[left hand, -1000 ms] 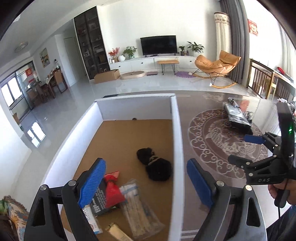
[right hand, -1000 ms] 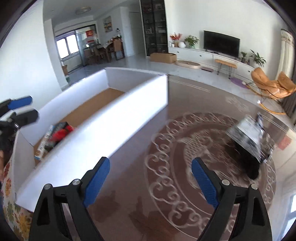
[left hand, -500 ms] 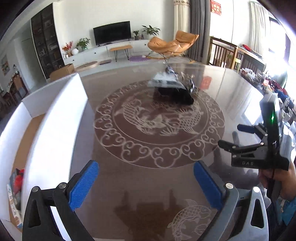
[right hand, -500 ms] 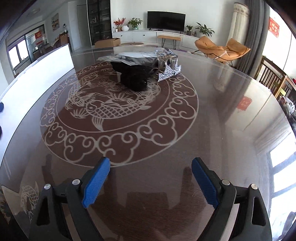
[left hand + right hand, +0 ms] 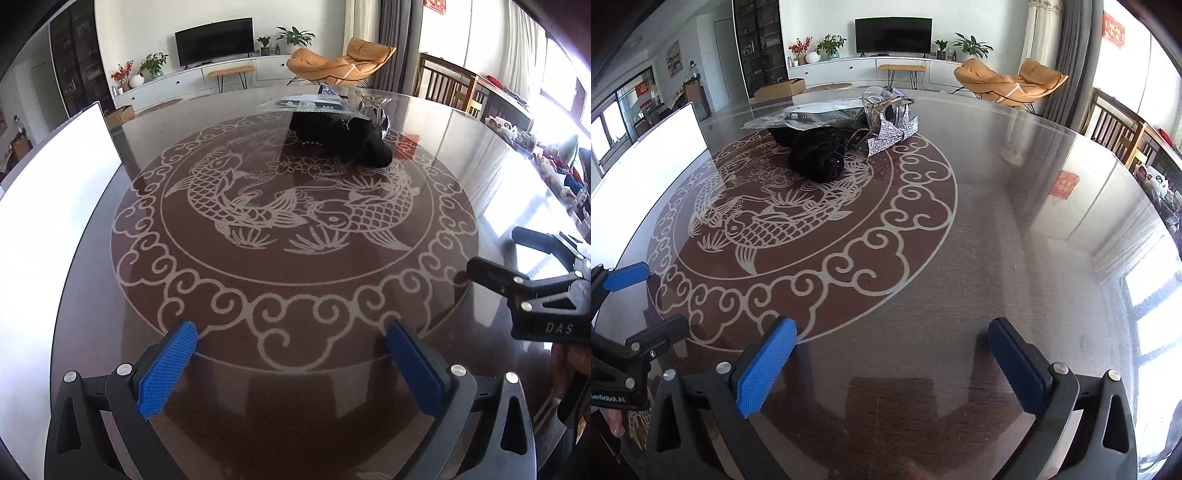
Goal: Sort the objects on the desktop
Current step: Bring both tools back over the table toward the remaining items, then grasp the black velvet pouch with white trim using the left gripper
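While jaws gape, table (image 5: 1015, 206) bare nearside

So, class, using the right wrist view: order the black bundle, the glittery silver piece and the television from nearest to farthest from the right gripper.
Measured from the right gripper, whose jaws are opening with nothing between them:
1. Black bundle, on the table's fish pattern, left of centre.
2. Glittery silver piece, just behind it to the right.
3. Television, on the far wall, off the table.
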